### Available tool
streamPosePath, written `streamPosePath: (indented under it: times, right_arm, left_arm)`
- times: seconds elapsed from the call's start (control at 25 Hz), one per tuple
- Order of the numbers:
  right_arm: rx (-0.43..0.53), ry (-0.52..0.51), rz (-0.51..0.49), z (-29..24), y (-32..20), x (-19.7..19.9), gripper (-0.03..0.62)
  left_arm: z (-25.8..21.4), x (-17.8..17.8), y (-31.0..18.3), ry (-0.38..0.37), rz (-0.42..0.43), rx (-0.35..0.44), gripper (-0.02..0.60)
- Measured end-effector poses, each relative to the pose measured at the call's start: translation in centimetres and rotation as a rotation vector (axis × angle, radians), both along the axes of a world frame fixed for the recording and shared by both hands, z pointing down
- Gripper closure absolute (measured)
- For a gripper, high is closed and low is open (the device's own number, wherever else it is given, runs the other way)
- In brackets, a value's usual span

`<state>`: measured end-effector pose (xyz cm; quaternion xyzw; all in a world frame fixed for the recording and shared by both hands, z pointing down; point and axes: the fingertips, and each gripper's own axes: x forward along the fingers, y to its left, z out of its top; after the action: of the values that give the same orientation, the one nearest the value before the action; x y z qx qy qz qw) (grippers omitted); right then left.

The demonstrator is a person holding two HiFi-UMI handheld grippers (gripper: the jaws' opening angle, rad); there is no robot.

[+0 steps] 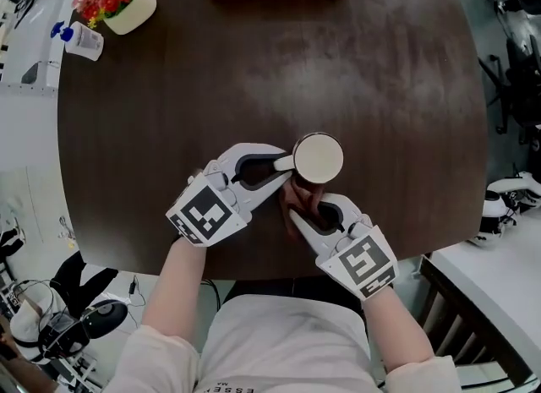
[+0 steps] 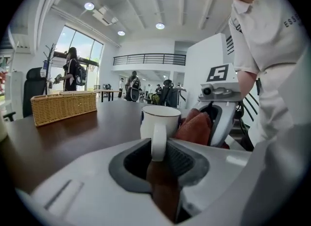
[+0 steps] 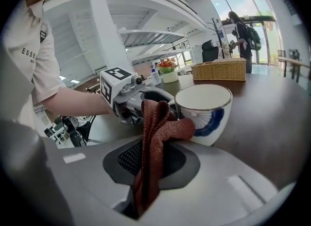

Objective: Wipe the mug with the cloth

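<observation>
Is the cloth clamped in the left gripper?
No, the left gripper grips the mug by its handle, while the cloth is clamped in the right gripper.

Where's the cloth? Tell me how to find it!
Look at the big dark table, at the edge nearest the person, where a white mug with a blue pattern stands. Against its side is the cloth, pinched in the right gripper. It is the only soft, rust-red, crumpled thing there; its neighbours are hard and white.
</observation>
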<state>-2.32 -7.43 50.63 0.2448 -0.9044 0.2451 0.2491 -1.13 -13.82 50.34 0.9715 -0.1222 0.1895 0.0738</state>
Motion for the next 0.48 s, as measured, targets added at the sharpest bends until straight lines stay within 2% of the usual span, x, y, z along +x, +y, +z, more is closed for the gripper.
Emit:
streamPosePath:
  times: [0.2,0.48]
  right_arm:
    - [0.002,-0.020,0.013,-0.1,-0.6,0.7,0.510]
    - [-0.123,-0.085,0.125,0.4,-2.0,3.0,0.510]
  left_arm:
    - [-0.2,0.7,0.6,-0.025,0.059,0.026,0.501]
    - [0.1,0.0,1.0,-0.024,0.135,0.031,0.502]
